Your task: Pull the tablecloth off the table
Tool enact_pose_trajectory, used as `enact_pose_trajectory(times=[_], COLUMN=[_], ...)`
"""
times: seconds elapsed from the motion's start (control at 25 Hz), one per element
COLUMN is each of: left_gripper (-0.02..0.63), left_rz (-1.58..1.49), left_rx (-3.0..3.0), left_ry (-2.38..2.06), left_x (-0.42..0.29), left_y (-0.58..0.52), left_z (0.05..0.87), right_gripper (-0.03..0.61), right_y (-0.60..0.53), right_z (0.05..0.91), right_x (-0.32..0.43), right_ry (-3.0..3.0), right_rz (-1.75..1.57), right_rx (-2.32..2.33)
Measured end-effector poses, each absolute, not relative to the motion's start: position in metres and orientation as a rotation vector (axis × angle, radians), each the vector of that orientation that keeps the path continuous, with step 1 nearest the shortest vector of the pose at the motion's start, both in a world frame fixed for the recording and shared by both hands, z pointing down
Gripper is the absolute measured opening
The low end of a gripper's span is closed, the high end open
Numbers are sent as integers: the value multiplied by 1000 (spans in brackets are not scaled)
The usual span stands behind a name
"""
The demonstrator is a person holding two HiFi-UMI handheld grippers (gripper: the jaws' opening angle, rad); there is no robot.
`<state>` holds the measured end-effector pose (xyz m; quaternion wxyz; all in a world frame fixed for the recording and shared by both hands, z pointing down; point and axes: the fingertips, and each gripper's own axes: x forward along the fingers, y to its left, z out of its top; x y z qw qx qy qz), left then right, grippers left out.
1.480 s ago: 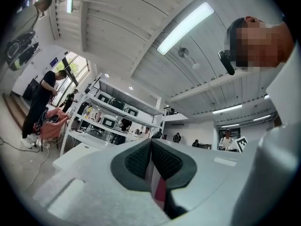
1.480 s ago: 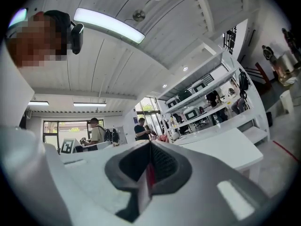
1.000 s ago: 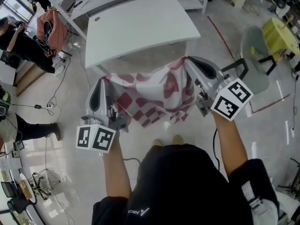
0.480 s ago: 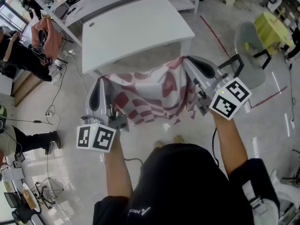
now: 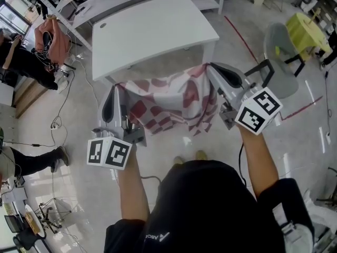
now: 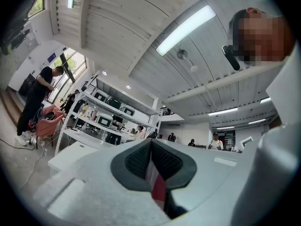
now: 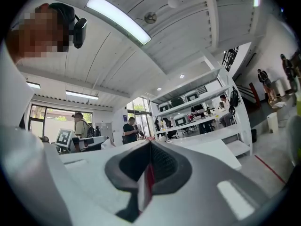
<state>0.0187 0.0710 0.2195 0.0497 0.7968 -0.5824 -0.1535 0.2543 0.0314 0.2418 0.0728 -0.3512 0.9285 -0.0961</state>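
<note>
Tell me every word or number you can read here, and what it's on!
"ASC": white print on the person's black shirt; any letters after that are lost in a fold.
Marker cubes: only black-and-white squares, no letters or numbers.
Blue wall sign: too small to read.

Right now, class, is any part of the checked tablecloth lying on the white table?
No, the tablecloth hangs clear of the bare white table.

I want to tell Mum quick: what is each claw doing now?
Left claw: closed on the red-and-white checked fabric tablecloth.
Right claw: closed on the same tablecloth.
</note>
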Motion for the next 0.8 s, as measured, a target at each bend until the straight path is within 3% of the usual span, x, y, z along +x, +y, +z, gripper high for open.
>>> enact_pose_trajectory(times=[0.8], left_gripper=[11], left_rz=[-444], left_rx=[2421], left_ry=[-1777], left_x=[19], left_y=[62], left_z=[214], right_gripper=[3], right_y=[21], right_z=[242], right_x=[249], right_ry=[2815], right_rz=[-316], right_rx=[-1029])
